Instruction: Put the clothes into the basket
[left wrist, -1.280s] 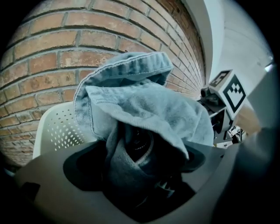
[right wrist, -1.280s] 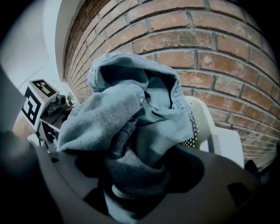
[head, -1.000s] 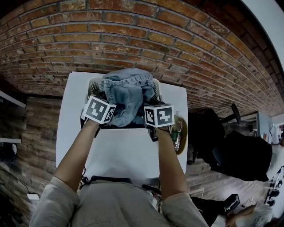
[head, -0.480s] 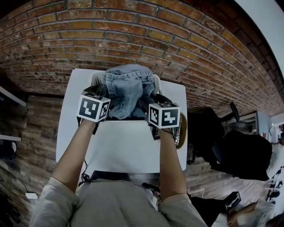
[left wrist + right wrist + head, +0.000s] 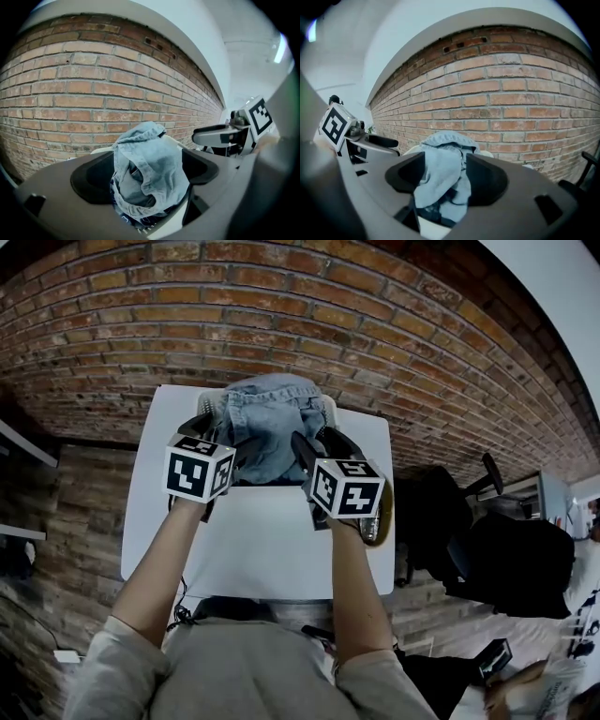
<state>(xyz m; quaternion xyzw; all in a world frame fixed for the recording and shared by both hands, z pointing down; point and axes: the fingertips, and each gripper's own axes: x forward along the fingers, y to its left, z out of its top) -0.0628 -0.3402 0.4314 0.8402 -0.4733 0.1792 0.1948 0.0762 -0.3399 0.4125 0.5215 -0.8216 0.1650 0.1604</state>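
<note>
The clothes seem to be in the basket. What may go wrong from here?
1. The denim clothes are heaped well above the rim of the basket, so the pile may tip and slide onto the table.
2. The left tool, jaws open and gripping nothing, hovers close to the draped front of the pile and might snag it.

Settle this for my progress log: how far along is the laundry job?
Done: the denim clothes sit piled in the white basket. In hand: nothing. The left claw is open, and the right claw, whose jaws have just been closing, grips no cloth; the pile lies beyond both. Left: no other clothes show on the table, so it looks nearly finished.
</note>
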